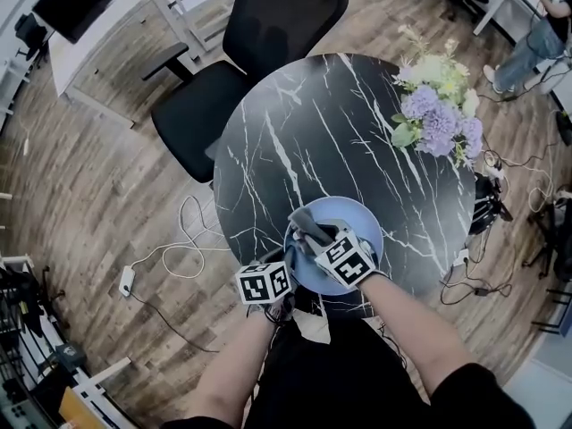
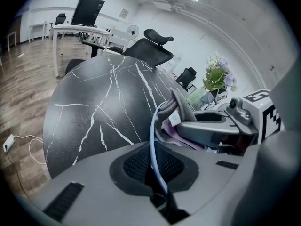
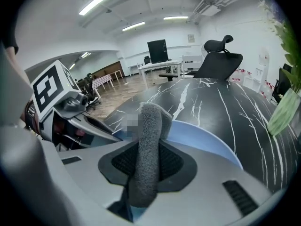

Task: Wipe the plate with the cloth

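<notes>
A light blue plate (image 1: 362, 226) lies at the near edge of the round black marble table (image 1: 322, 123). My left gripper (image 1: 288, 256) is shut on the plate's left rim; in the left gripper view the thin blue rim (image 2: 153, 140) runs edge-on into the closed pads. My right gripper (image 1: 315, 235) is over the plate's left part, shut on a grey cloth (image 1: 308, 224). In the right gripper view a roll of the cloth (image 3: 149, 145) stands up between the pads, with the plate (image 3: 197, 140) just beyond. The left gripper view shows the bunched cloth (image 2: 181, 108) beside the rim.
A bunch of purple and white flowers (image 1: 438, 110) stands at the table's right side. A black office chair (image 1: 259, 34) is pushed against the far edge. A white desk (image 1: 98, 25) stands at the back left, and cables (image 1: 179, 248) lie on the wooden floor.
</notes>
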